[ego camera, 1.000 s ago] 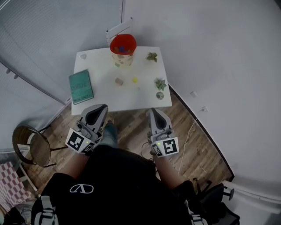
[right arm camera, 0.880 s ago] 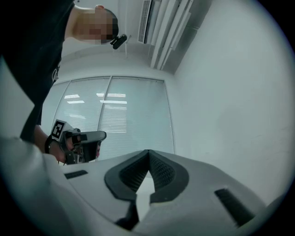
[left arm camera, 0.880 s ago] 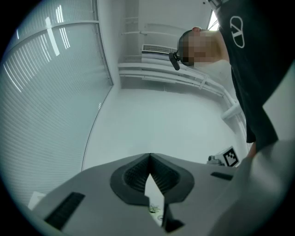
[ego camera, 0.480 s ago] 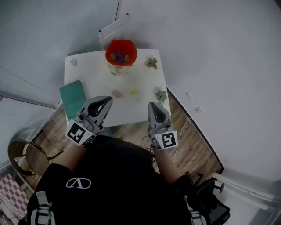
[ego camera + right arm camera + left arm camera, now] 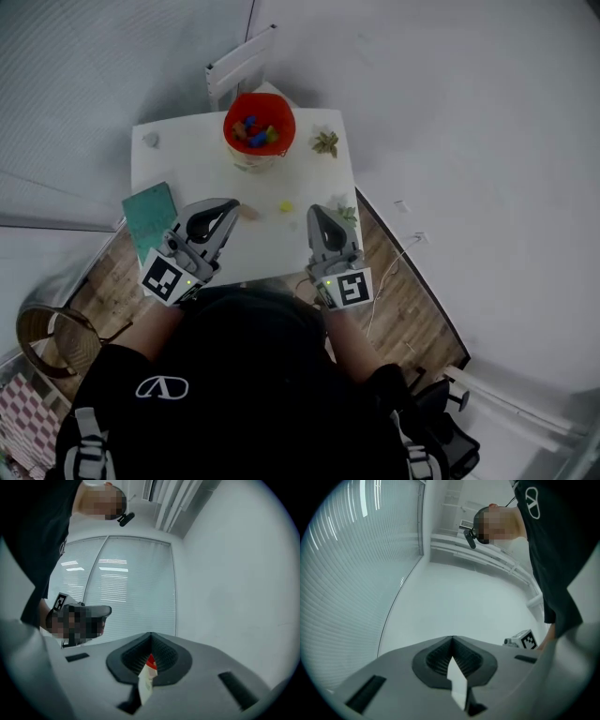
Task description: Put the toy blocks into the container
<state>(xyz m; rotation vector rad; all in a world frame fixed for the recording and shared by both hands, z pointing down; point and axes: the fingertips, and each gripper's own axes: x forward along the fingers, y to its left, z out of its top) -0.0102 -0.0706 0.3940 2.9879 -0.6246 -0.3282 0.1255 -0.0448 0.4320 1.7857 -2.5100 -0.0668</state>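
Note:
A red container [image 5: 259, 128] stands at the back of the white table [image 5: 187, 169], with several coloured blocks inside it. A yellow block [image 5: 285, 206] and a tan block [image 5: 248, 212] lie loose near the table's middle. My left gripper [image 5: 228, 205] hovers over the near left part of the table, its tip just left of the tan block. My right gripper [image 5: 319, 212] hangs over the near right part, right of the yellow block. Both are shut and hold nothing. In the left gripper view the gripper [image 5: 452, 637] points up at a wall, as does the gripper [image 5: 151, 633] in the right gripper view.
A green book [image 5: 148, 217] lies at the table's left edge. Two small plants [image 5: 325, 142] [image 5: 345, 214] stand along the right side. A small pale object [image 5: 150, 140] sits at the back left corner. A white chair [image 5: 239, 66] is behind the table, a wicker chair [image 5: 45, 337] on the floor at left.
Both grippers have moved forward from in front of the table to over its near edge. The table now lies closer beneath them.

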